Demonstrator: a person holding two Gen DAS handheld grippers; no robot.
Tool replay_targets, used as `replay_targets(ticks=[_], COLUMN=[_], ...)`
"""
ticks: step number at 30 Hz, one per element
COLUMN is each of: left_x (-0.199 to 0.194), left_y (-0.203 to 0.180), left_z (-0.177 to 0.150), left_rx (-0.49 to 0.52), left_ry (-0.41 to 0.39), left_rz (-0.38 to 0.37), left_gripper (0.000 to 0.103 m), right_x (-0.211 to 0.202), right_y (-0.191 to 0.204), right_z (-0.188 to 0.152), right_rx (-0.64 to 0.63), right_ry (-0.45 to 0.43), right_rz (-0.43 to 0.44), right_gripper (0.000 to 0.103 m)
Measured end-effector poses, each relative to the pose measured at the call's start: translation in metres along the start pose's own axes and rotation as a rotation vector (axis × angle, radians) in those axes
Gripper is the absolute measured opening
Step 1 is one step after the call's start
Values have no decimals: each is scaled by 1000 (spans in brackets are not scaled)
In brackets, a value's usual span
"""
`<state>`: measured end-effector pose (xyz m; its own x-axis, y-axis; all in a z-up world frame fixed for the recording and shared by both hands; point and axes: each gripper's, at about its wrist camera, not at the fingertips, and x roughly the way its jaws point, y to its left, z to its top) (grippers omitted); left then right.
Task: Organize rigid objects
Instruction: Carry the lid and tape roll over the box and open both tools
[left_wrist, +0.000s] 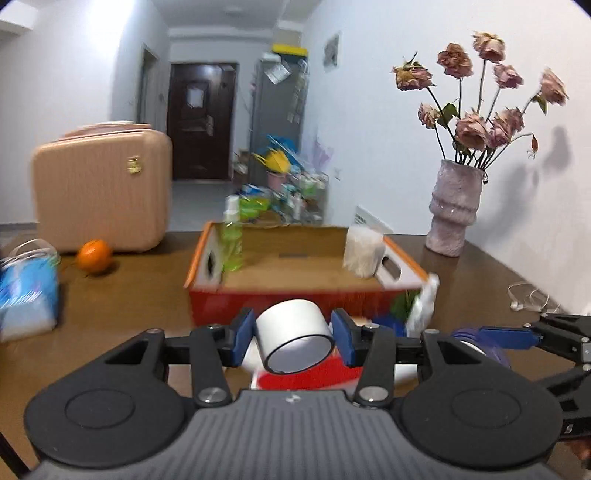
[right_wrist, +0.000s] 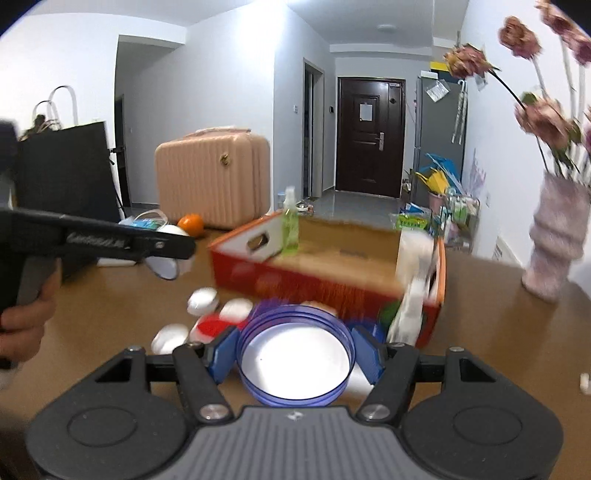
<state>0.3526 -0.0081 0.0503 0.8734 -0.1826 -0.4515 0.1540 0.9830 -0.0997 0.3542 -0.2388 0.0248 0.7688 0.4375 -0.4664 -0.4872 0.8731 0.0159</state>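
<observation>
My left gripper is shut on a white tape roll and holds it above the table, in front of the red-and-orange cardboard box. My right gripper is shut on a round blue-rimmed lid, also held before the box. The box holds a green spray bottle and a white packet. Several white and red items lie on the table below the grippers. The left gripper also shows at the left in the right wrist view, with the roll in it.
A pink vase of dried roses stands at the table's right. An orange, a pink suitcase and a blue bag are at the left. A white cable lies at the right edge.
</observation>
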Motion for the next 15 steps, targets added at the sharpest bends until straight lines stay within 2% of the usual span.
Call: replay_targets(ticks=[3, 6, 7, 11, 13, 15], left_x=[67, 149, 181, 269, 297, 318], left_y=[10, 15, 18, 29, 32, 39], left_z=[56, 91, 99, 108, 107, 108], left_rx=[-3, 9, 6, 21, 63, 55], left_ry=[72, 179, 211, 323, 350, 384], left_rz=[-28, -7, 30, 101, 135, 154], left_gripper=[47, 47, 47, 48, 48, 49], right_x=[47, 128, 154, 256, 286, 305], right_y=[-26, -51, -55, -69, -74, -77], right_z=[54, 104, 113, 131, 135, 137], right_rx=[-5, -39, -58, -165, -188, -196], right_ry=[31, 138, 176, 357, 385, 399], right_rz=[7, -1, -11, -66, -88, -114], right_gripper=[66, 66, 66, 66, 66, 66])
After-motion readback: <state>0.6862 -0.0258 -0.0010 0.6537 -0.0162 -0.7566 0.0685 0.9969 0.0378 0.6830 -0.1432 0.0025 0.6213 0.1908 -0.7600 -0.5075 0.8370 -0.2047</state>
